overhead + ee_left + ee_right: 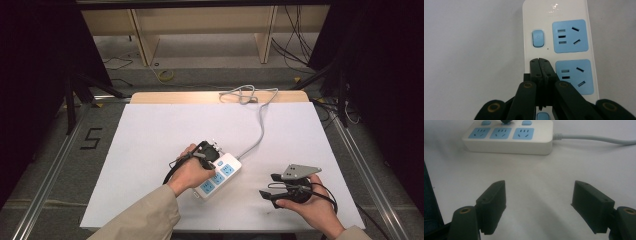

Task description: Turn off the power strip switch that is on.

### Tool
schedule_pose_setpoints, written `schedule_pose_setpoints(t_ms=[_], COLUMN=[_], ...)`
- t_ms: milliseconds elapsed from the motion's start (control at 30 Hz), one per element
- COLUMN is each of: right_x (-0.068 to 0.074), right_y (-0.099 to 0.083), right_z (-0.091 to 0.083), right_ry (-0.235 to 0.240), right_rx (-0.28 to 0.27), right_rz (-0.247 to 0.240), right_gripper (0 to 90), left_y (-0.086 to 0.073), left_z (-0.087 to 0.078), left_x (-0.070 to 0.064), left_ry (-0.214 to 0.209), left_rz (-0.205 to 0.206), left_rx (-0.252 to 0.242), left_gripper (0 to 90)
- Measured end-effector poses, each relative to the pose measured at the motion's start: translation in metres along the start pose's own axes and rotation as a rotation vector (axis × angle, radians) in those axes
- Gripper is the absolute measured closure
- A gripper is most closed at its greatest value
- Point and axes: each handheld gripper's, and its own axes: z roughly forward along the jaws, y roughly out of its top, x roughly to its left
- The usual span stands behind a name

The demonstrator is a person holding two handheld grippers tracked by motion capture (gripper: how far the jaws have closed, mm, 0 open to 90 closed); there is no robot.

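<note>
Both grippers differ: our left gripper, closed and empty, presses the stiff, light power strip; our right gripper waits wide open.

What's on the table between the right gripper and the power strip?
Nothing: in the right gripper view, bare white table runs from the open right gripper to the power strip.

Grey floor, wooden shelving, loose cables beyond white table
</note>
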Motion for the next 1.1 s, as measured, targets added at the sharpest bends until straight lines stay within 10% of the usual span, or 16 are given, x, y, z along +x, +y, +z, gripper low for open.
schedule_pose_setpoints(t_ms=[1100], right_x=[-0.0002], right_y=[0.0003], right_z=[-0.0004], right_ry=[0.001], right_rx=[-0.006], right_rz=[0.002], right_gripper=[27.9], left_y=[-0.0022], left_z=[-0.0008], left_x=[0.002], left_ry=[-0.011], left_rz=[0.002], left_rx=[-0.016], left_gripper=[90.0])
